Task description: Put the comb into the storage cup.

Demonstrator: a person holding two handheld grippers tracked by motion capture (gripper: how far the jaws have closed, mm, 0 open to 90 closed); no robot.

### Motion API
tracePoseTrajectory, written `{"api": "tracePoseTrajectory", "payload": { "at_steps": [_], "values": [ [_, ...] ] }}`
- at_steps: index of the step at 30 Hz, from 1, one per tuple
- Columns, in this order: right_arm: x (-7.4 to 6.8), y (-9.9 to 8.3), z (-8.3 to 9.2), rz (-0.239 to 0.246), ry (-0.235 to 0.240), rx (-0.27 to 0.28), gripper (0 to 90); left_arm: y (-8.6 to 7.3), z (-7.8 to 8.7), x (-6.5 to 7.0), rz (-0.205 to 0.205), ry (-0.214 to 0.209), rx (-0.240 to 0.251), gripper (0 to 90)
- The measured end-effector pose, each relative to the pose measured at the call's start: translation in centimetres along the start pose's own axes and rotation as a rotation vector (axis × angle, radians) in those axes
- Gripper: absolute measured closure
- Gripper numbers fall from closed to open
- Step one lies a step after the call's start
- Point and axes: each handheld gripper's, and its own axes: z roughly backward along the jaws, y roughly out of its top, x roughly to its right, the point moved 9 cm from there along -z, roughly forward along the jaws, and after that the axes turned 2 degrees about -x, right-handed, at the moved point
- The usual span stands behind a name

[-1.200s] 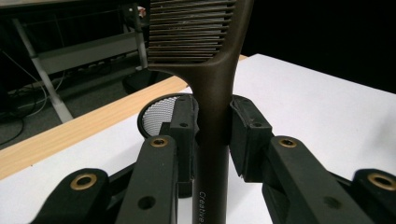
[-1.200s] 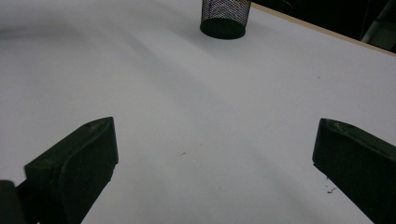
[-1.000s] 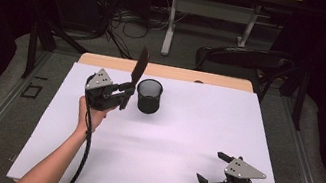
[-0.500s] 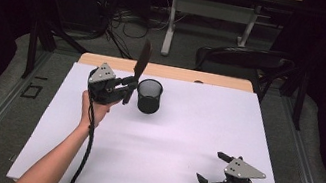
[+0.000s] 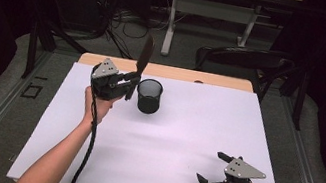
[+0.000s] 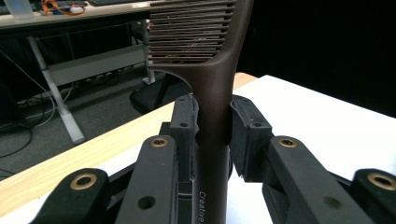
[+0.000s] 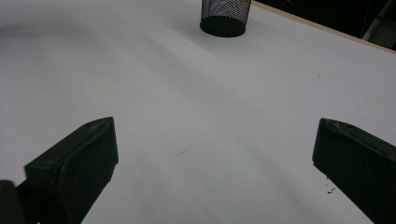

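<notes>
Dark room, chair (image 5: 245, 60), desk frame (image 5: 213, 11)

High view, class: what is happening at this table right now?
A person holds tongs in each hand. The left tongs are shut on the handle of a dark brown comb, held upright beside a black mesh cup on the white table. The right tongs rest open near the front edge, holding nothing.

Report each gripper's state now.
Left gripper: closed on the brown comb, held upright.
Right gripper: open, holding nothing.
</notes>
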Motion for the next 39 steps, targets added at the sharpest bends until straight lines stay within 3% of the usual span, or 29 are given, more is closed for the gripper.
{"api": "tracePoseTrajectory", "payload": {
  "at_steps": [18, 39],
  "values": [
    [0.0, -0.1, 0.0, -0.002, -0.002, -0.009, 0.0, 0.5, -0.8, -0.8, 0.008, 0.028, 0.007, 72.6],
    [0.1, 0.0, 0.1, 0.005, -0.003, -0.003, 0.0, 1.3, -1.9, -0.9, 0.012, 0.031, 0.019, 72.6]
  ]
}}
